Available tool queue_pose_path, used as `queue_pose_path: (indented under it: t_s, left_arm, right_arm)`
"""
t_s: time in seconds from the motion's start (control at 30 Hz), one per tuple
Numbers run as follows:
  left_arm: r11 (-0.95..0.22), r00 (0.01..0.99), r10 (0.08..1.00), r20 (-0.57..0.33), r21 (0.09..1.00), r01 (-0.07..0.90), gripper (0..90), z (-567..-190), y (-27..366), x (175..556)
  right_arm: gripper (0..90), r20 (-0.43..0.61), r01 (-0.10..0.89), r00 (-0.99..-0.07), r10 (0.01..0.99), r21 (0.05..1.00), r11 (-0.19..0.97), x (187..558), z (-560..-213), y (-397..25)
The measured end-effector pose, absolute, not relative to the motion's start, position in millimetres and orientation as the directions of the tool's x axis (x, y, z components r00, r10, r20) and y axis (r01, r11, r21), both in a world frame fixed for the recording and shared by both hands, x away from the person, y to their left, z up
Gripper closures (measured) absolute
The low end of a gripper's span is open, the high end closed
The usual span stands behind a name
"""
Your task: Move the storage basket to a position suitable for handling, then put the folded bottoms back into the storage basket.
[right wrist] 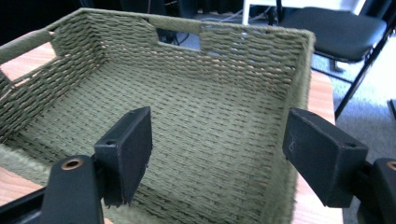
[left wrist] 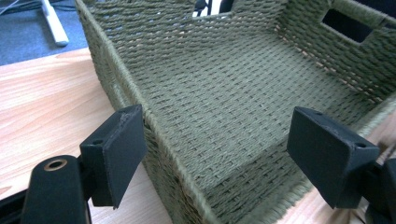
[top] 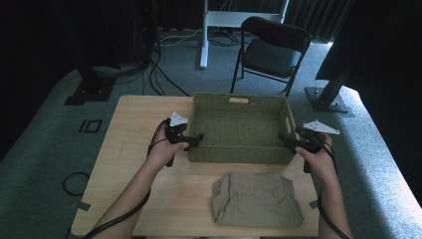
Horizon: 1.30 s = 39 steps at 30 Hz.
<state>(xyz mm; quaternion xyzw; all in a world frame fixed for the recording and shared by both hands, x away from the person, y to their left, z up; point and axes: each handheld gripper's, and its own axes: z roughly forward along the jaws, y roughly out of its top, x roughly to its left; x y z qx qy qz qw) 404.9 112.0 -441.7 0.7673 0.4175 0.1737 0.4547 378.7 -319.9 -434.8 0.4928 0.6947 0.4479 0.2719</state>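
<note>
**Grippers at both ends of the basket**

Pale wood table (top: pixel 124 149) fills the middle of the high view, with grey carpet around it. Nearest the person, folded khaki shorts (top: pixel 256 199) lie flat by the table's front edge, just in front of the basket and apart from both grippers.

Beyond the shorts stands the green woven basket (top: pixel 241 149), upright, with nothing inside. It sits toward the table's right half, its far wall near the back edge. The left gripper (top: pixel 196 138) is at the basket's near-left corner, held in the left hand (top: pixel 164 152). Its jaws are spread wide; in the left gripper view they straddle the corner, one outside over the table, the other over the inside. They do not pinch the weave.

The right gripper (top: pixel 286 138) is at the near-right corner, held in the right hand (top: pixel 318 159). Its jaws are likewise parted, one over the inside and one beyond the right wall, with the rim between them and ungrasped.

Farther back, a black folding chair (top: pixel 271 50) stands on the carpet behind the table.
</note>
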Motion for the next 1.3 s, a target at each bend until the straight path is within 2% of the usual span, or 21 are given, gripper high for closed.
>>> queue_pose_path:
  t_s: [0.17,0.33,0.73,1.3]
  left_arm:
    - [-0.239,0.599,0.794,-0.102,0.854,0.462,20.6,-439,116,399]
    - [-0.24,0.622,0.776,-0.108,0.861,0.448,20.5,-437,117,392]
    - [-0.242,0.654,0.749,-0.106,0.875,0.419,20.5,-432,113,378]
    - [-0.291,0.725,0.681,-0.107,0.868,0.402,20.5,-444,84,346]
  right_arm:
    - [15.1,0.037,0.398,-0.416,0.909,0.906,0.145,374,-430,-311]
    - [15.1,0.031,0.399,-0.452,0.891,0.901,0.171,370,-429,-305]
    - [13.2,0.037,0.399,-0.434,0.9,0.904,0.155,362,-434,-304]
    - [12.3,0.006,0.373,-0.428,0.904,0.912,0.17,331,-436,-304]
